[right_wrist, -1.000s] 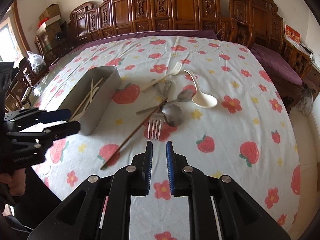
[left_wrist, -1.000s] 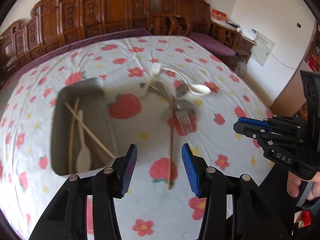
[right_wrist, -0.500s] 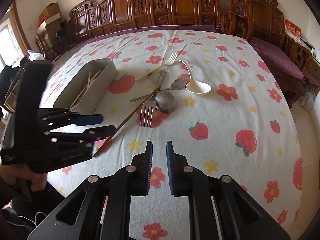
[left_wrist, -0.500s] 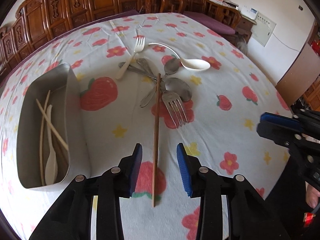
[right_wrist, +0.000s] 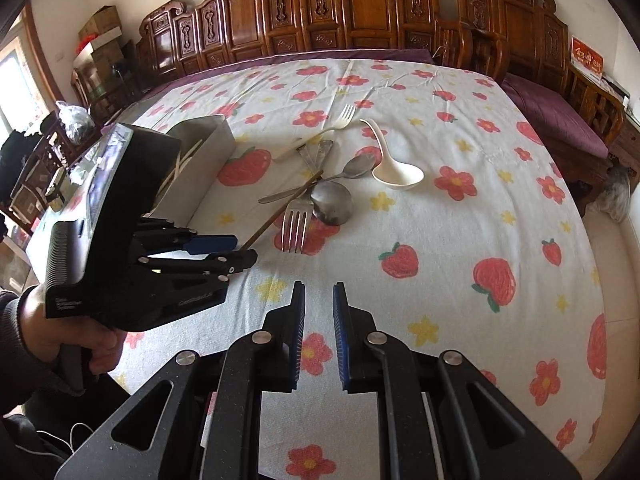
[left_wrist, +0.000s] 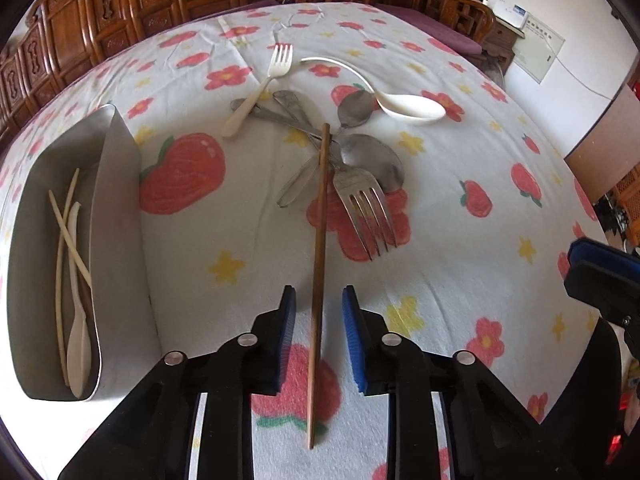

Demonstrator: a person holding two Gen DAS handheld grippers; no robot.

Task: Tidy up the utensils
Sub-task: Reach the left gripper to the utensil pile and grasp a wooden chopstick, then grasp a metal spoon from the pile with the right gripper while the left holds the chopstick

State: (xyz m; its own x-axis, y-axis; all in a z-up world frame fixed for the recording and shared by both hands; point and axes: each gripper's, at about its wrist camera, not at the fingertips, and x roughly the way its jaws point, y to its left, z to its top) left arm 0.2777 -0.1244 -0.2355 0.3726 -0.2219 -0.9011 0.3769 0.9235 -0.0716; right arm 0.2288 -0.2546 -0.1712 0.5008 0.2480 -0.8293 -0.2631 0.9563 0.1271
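Floral-clothed table (left_wrist: pixel 460 200): brown chopstick (left_wrist: pixel 320 240) lies lengthwise between the left gripper (left_wrist: pixel 319 308) jaws, moderately parted, untouched; right gripper (right_wrist: pixel 319 304) jaws narrow, empty, farther off.

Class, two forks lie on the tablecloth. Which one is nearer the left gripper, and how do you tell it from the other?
The metal fork, tines pointing toward the left gripper, beside the brown chopstick. The white fork lies farther back, tines pointing away.
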